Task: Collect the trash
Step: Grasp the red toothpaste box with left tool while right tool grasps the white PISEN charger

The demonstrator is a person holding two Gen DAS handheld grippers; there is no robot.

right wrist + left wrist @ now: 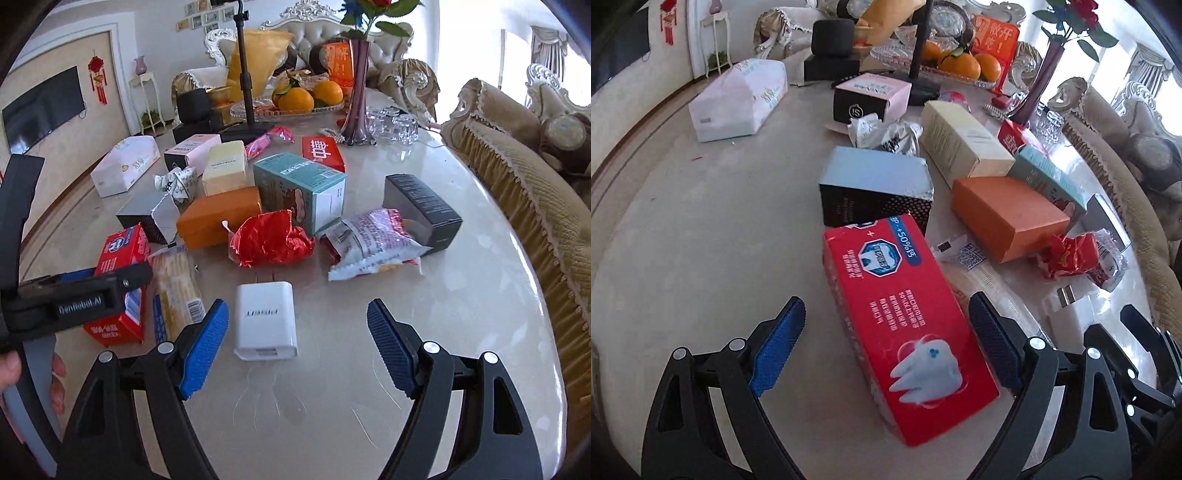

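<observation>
Red toothpaste box [901, 325]: near on marble table [701, 240], between spread fingers.
Left gripper [886, 343]: wide open, straddling box, gripping nothing.
Right gripper [297, 339]: wide open, empty, over white charger [266, 317].

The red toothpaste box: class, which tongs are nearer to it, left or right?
Left. The left tongs straddle the red toothpaste box, open, one finger on each side. The right tongs are off to its right, open around the white charger.

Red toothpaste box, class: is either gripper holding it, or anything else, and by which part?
Nothing is held. The left gripper is open, straddling the red toothpaste box around its long sides without visibly clamping. The right gripper is open near the white charger.
</observation>
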